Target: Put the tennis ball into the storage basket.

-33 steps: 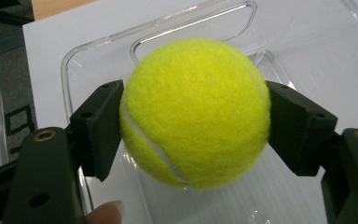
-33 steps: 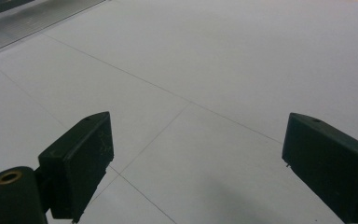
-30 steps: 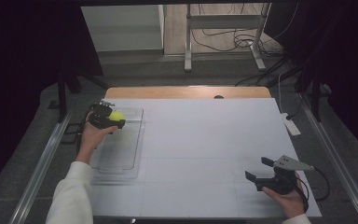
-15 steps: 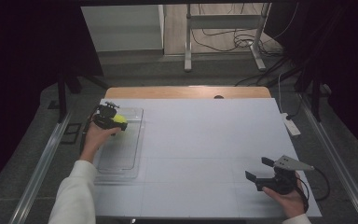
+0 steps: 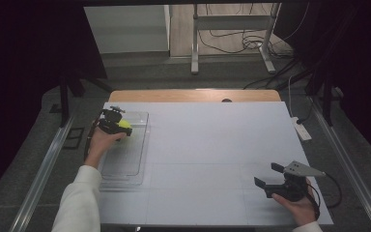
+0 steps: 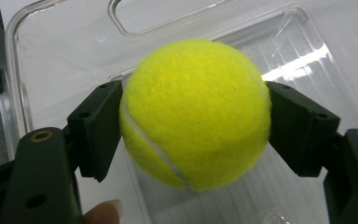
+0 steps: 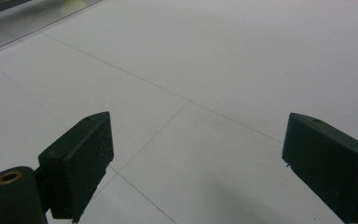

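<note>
Over clear tray (image 6: 65, 42), left claw (image 6: 193, 121) (closed) gripping tennis ball (image 6: 196, 112)

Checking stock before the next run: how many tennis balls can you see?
1. The tennis ball is clamped between the left gripper jaws, over the far end of the clear plastic bin at the table's left. No others are visible.

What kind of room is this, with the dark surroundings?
Probably a lab recording bench: a white table ringed by dark curtains, loose cables on the floor behind, and hand-held grippers, the left gripper clamping a tennis ball.
</note>
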`<state>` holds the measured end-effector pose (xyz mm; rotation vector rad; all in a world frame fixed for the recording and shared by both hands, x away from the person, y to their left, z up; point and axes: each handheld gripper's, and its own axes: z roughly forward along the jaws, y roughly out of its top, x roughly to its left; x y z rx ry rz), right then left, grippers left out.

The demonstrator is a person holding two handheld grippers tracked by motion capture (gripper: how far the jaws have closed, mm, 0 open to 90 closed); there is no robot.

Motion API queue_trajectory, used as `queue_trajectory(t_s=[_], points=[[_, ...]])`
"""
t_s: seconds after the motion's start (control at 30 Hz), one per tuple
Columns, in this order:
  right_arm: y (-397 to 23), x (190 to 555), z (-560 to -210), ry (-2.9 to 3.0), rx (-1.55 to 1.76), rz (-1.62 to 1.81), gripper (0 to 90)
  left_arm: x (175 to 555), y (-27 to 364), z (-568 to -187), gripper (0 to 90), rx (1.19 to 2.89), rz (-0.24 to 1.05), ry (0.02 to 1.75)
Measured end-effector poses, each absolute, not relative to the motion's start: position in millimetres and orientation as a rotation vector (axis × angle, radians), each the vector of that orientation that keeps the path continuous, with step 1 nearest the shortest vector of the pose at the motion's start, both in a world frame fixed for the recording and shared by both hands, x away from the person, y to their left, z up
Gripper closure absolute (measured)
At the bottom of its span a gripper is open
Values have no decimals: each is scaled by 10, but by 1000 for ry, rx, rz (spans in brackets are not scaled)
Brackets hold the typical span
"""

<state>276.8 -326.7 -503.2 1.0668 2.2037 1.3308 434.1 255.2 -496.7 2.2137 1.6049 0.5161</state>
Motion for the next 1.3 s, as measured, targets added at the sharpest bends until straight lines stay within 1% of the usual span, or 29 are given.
queue_trajectory(t_s=[0.03,0.23,0.37,0.5,0.73,0.93,1.3], points=[[-3267,2768,-5032,2204,1067,1331,92,4340,2552,-4961,229,2209,521,1599],[-3266,2764,-5029,2200,1069,1333,92,4296,2545,-4883,151,2162,547,1565],[-3263,2762,-5028,2200,1068,1332,92,4250,2533,-4823,122,2135,553,1527],[-3261,2760,-5023,2198,1067,1333,92,4159,2524,-4726,117,2073,556,1468],[-3259,2756,-5020,2194,1069,1336,92,3950,2505,-4641,112,1980,504,1370],[-3258,2757,-5021,2194,1071,1335,92,3823,2487,-4624,115,1943,481,1322],[-3262,2758,-5017,2191,1075,1336,91,3413,2403,-4541,120,1875,445,1184]])
